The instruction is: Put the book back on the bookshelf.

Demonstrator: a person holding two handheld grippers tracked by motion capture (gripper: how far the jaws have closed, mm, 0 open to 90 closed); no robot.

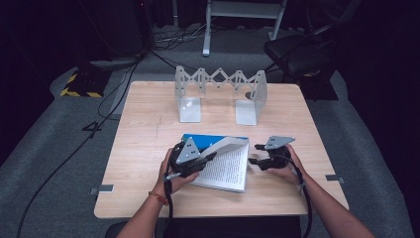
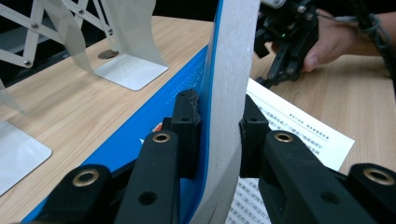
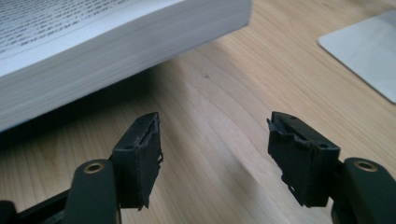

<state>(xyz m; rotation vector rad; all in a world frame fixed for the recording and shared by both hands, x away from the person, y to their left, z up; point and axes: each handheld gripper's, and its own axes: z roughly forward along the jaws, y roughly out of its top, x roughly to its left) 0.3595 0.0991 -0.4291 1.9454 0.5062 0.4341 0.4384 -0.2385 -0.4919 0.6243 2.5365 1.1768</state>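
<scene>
Low in the frame's centre, our left gripper [image 1: 210, 157] clamps the raised cover [image 2: 229, 93] of the book [image 1: 225, 168]. Our right gripper [image 1: 253, 154] gapes empty beside its right edge. Bare table [image 1: 148, 134] lies beyond, before the bookend rack [image 1: 220, 94].

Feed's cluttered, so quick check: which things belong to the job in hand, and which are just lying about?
In the job:
book
its raised cover, clamped by left gripper
right gripper, jaws open beside the book

Lying about:
folding bookend rack
chair
</scene>
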